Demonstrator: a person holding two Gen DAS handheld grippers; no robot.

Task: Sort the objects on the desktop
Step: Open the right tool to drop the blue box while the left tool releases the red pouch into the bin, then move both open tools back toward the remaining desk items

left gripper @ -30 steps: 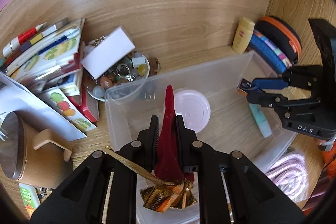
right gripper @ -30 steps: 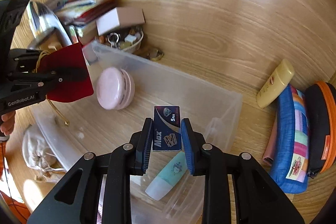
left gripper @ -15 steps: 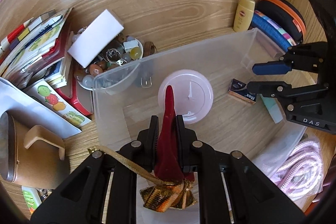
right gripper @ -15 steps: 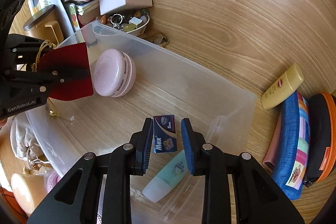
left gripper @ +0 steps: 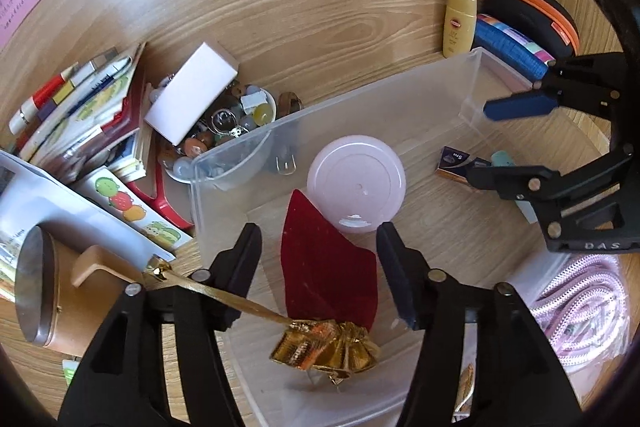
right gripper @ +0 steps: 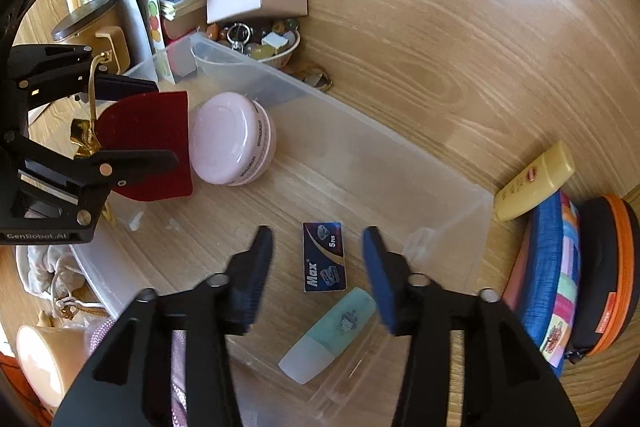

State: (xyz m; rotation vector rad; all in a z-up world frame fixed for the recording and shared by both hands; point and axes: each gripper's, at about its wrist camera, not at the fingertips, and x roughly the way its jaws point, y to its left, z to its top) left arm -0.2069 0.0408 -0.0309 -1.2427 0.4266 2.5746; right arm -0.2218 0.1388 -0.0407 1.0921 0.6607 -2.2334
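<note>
On the left, the left tool (left gripper: 319,245) hangs over the near corner of the clear plastic storage bin (left gripper: 236,163), and its jaws have just been opening: the dark red velvet pouch with the gold drawstring top (left gripper: 326,267) lies between the fingers (left gripper: 244,255) with a gap on either side, so it is released, not gripped, and appears to lie on the bin floor against the round pale pink lidded case (left gripper: 356,183). Its gold cord (left gripper: 208,291) trails over the left finger. To the right, the right tool (right gripper: 318,253) has likewise just been opening its jaws, and the small dark blue "Max" box (right gripper: 324,257) lies flat on the bin floor between the spread fingers, clear of both pads, just beyond a mint green tube with a white cap (right gripper: 332,335). The step in hand looks like the drop-off of two sorted items into the bin. Next, both tools probably need to lift straight up and out, the left one minding the cord so it does not drag the pouch, then go for loose things on the wooden bench (right gripper: 440,47), such as the yellow lotion bottle (right gripper: 532,183) beside the bin.
</note>
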